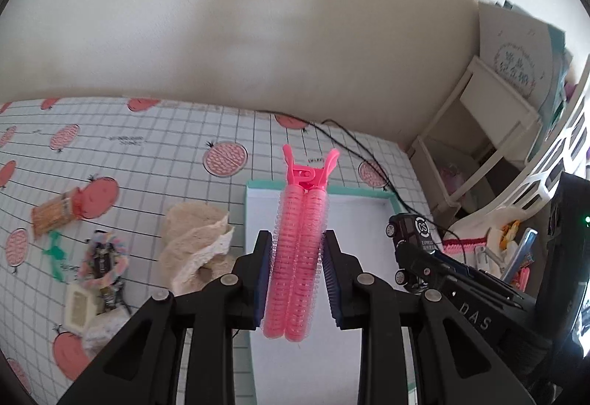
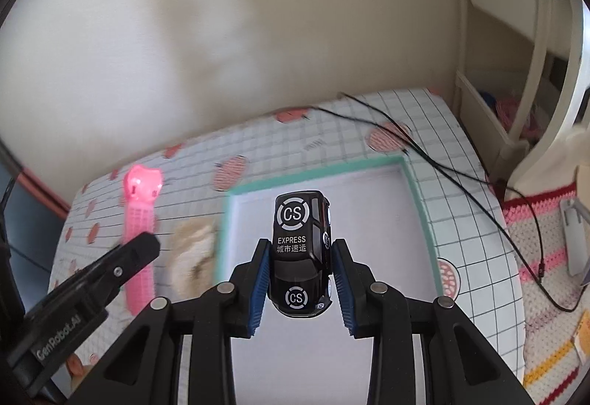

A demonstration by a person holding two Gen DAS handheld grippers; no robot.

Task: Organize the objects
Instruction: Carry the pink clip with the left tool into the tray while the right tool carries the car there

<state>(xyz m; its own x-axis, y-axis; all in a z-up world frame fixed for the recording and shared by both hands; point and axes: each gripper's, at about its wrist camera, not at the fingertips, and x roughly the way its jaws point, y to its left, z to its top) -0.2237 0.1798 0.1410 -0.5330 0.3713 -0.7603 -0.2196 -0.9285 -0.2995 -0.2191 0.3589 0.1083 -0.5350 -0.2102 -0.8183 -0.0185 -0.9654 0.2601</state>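
Observation:
My left gripper (image 1: 298, 246) is shut on a pink hair-roller clip (image 1: 300, 250), held upright above the near left part of a white tray with a teal rim (image 1: 392, 200). In the right wrist view, the right gripper (image 2: 299, 255) is shut on a black toy car (image 2: 300, 254) marked "CS EXPRESS", hanging over the same tray (image 2: 313, 171). The toy car (image 1: 409, 235) and right gripper also show at the right of the left wrist view. The pink clip (image 2: 140, 231) and left gripper's finger (image 2: 121, 265) appear at the left of the right wrist view.
A beige lacy cloth (image 1: 199, 243) lies left of the tray on the grid-patterned tablecloth (image 1: 147, 154). Further left lie a colourful hair tie (image 1: 105, 257), a snack packet (image 1: 55, 213) and a small cream box (image 1: 79, 305). A black cable (image 1: 354, 143) crosses behind the tray. A white shelf (image 1: 490, 117) and basket (image 1: 545, 169) stand right.

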